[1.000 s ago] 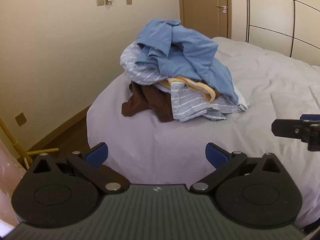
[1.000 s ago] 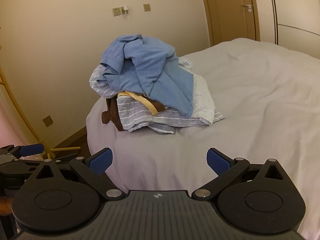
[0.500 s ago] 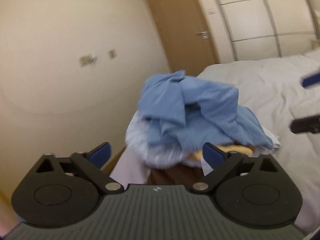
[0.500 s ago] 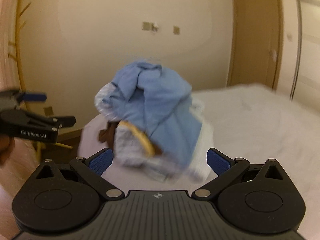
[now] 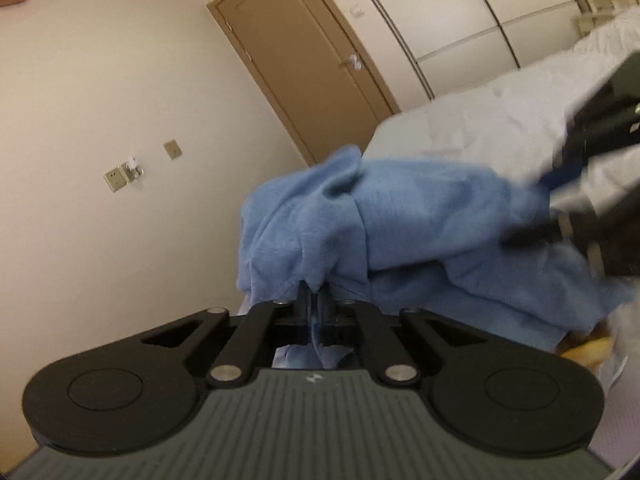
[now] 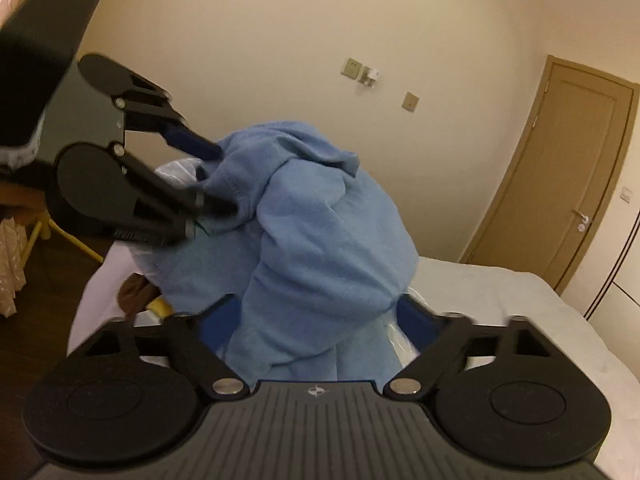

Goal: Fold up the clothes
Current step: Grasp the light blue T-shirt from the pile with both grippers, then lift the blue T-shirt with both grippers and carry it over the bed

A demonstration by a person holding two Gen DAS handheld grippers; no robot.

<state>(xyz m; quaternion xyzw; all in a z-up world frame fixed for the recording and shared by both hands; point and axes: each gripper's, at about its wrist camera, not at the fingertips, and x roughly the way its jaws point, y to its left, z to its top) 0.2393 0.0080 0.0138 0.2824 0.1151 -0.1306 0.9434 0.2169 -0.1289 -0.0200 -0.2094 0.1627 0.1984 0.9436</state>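
Left gripper [image 5: 314, 306]: jaws closed tight on fold of blue garment [image 5: 420, 220], cloth pinched between fingers. Right gripper [image 6: 316, 316]: jaws wide apart, bulge of same garment sitting between blue pads, nothing clamped yet. Blue garment crumpled atop clothes pile [image 6: 140, 292] at corner of bed [image 6: 520, 300]; brown and yellow items show beneath. Judgement: two grips set well apart on garment, likely to lift it clear of pile and spread it flat for folding.

A crumpled light-blue garment [image 5: 420, 216] tops the clothes pile [image 6: 160, 300] at the bed's corner.
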